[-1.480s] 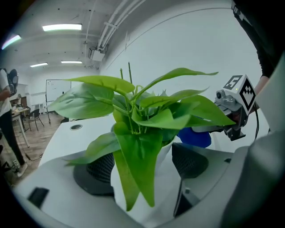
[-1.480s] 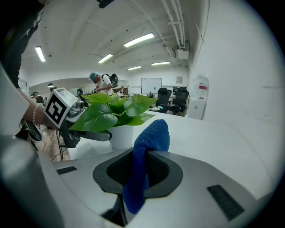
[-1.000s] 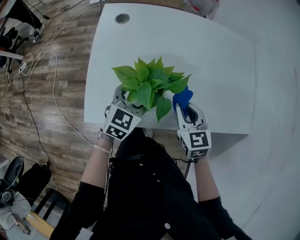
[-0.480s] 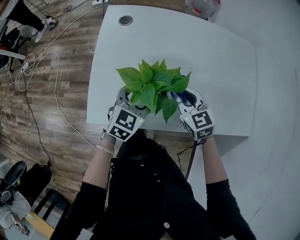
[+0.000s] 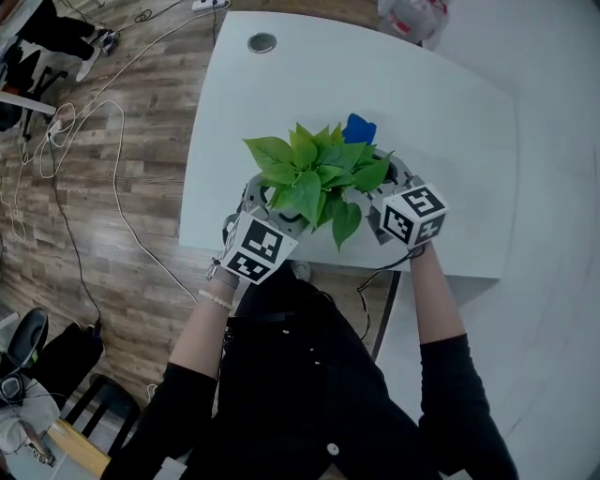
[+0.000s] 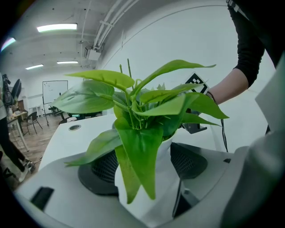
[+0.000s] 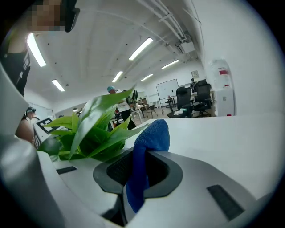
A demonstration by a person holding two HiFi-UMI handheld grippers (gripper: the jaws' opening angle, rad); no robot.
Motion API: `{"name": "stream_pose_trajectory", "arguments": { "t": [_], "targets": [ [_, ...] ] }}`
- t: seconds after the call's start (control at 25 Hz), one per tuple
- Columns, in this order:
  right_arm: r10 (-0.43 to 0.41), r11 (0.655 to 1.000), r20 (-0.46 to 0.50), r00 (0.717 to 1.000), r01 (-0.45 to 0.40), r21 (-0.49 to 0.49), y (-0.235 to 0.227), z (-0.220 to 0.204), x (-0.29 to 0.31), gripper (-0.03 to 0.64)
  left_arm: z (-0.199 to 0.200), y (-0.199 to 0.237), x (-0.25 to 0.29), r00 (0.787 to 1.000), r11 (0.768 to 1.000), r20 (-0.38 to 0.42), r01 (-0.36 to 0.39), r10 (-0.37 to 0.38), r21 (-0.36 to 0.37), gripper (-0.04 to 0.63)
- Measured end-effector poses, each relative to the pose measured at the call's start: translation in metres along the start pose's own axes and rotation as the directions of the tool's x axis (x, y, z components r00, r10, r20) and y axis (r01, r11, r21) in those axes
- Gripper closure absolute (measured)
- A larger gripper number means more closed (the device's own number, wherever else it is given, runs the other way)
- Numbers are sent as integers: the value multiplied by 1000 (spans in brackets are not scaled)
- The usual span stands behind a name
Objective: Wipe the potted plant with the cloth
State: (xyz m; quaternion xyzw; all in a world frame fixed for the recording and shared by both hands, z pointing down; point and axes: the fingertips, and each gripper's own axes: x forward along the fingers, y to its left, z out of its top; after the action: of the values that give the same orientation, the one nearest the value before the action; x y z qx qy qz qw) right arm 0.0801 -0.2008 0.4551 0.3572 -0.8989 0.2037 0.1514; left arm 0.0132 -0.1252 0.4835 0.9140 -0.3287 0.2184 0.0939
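Observation:
The potted plant [image 5: 317,173], with broad green leaves, stands near the front edge of the white table [image 5: 450,112]. My left gripper [image 5: 274,203] is shut on its white pot [image 6: 156,176], one pad on each side, and leaves [image 6: 138,107] hang over the jaws. My right gripper [image 5: 382,172] is at the plant's right side, shut on a blue cloth [image 5: 359,128] that sticks up past the far-right leaves. In the right gripper view the cloth [image 7: 149,147] stands up between the jaws of the right gripper [image 7: 140,173], beside the leaves [image 7: 95,129].
A round cable grommet [image 5: 262,42] is in the table's far-left corner. A plastic-wrapped item [image 5: 411,17] lies at the far edge. Cables [image 5: 84,141] trail over the wooden floor on the left. The person's body is close to the front edge.
My right gripper has carried the blue cloth from the plant's near-right side up along the leaves to the far right. The left gripper has stayed on the pot.

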Motion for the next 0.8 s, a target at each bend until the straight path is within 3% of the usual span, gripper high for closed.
{"name": "stream_pose_trajectory", "arguments": {
  "t": [0.16,0.32,0.8],
  "targets": [
    [25,989,53,998,-33,141,0,3,4,534,0,0,-1,1000,1000,-2,3,-3,-1,218],
    [29,981,58,998,-40,191,1,-7,-1,534,0,0,0,1000,1000,-3,2,-2,-1,218],
    [50,997,-66,997,-53,-47,34,-43,-25,534,-5,0,1,1000,1000,-20,-4,4,-6,221]
  ]
}}
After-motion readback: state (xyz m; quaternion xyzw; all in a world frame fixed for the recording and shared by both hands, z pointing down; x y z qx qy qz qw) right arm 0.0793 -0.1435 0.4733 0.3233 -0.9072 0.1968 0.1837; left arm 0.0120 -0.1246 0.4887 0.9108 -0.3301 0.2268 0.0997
